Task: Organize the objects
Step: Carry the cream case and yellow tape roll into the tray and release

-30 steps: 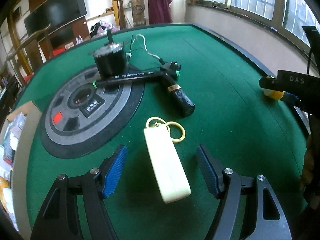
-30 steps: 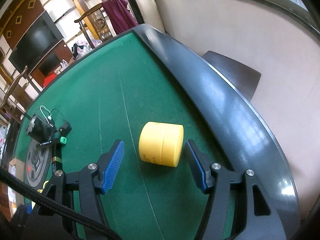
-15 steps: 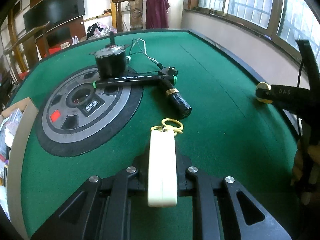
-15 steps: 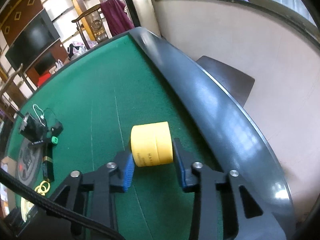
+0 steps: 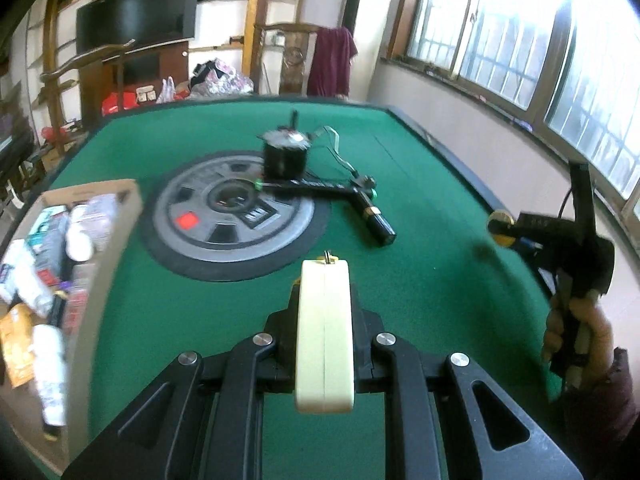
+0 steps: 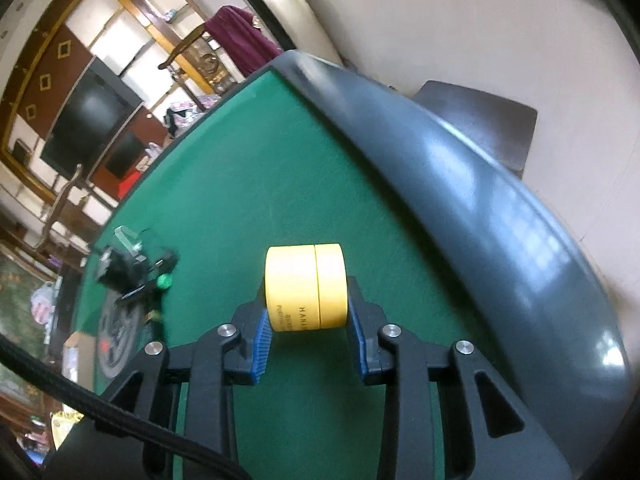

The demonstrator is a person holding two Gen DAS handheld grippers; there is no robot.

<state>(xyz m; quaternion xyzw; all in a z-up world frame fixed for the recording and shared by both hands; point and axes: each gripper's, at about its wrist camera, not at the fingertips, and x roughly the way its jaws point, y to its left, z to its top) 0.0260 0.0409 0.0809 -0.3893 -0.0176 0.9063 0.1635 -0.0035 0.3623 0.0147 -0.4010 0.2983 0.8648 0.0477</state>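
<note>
My left gripper (image 5: 325, 320) is shut on a cream case (image 5: 325, 332) with a key ring at its far end and holds it above the green table (image 5: 420, 280). My right gripper (image 6: 308, 320) is shut on a yellow round jar (image 6: 305, 286), lifted over the green felt near the table's dark rim (image 6: 460, 184). In the left wrist view the right gripper (image 5: 520, 232) shows at the right edge with the yellow jar (image 5: 500, 226) in it, held by a hand.
A cardboard box (image 5: 60, 272) full of packets stands at the table's left edge. A grey round panel (image 5: 232, 216) lies in the middle. On and beside it are a black motor (image 5: 285, 154) with wires, a black pen (image 5: 316, 186) and a black tube (image 5: 378, 224).
Both grippers closed from open, the left on the cream case, the right on the yellow jar. Both objects have since been lifted off the felt, and the box came into view.
</note>
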